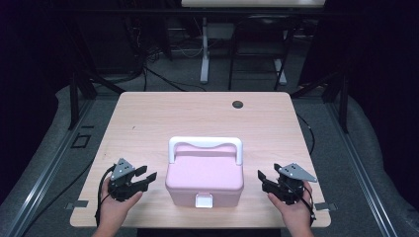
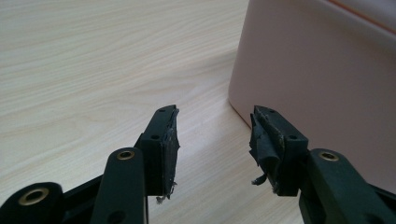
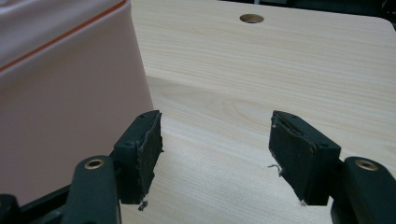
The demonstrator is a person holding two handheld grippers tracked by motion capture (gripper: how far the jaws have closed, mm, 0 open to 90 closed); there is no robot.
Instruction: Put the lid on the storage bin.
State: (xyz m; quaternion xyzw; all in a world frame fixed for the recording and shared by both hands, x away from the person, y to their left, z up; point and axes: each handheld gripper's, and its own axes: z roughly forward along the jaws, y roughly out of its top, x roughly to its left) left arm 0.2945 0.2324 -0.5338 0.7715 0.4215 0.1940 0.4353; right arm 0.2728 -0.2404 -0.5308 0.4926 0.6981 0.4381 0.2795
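A pink plastic box (image 1: 204, 177) with a white carry handle (image 1: 205, 144) and a white front latch (image 1: 203, 200) stands near the table's front edge, lid down. My left gripper (image 1: 148, 175) rests low on the table just left of the box, open, nothing between its jaws. In the left gripper view the box wall (image 2: 322, 79) rises close on the right of the left gripper (image 2: 215, 140). My right gripper (image 1: 262, 178) sits just right of the box, open and empty too. The right gripper view has the box side (image 3: 65, 102) at left of the right gripper (image 3: 217, 149).
The light wooden table (image 1: 197, 116) has a round cable hole (image 1: 237, 104) at the back right. Beyond the table stand desk legs and cables on a dark floor. Metal rails run along both sides of the table.
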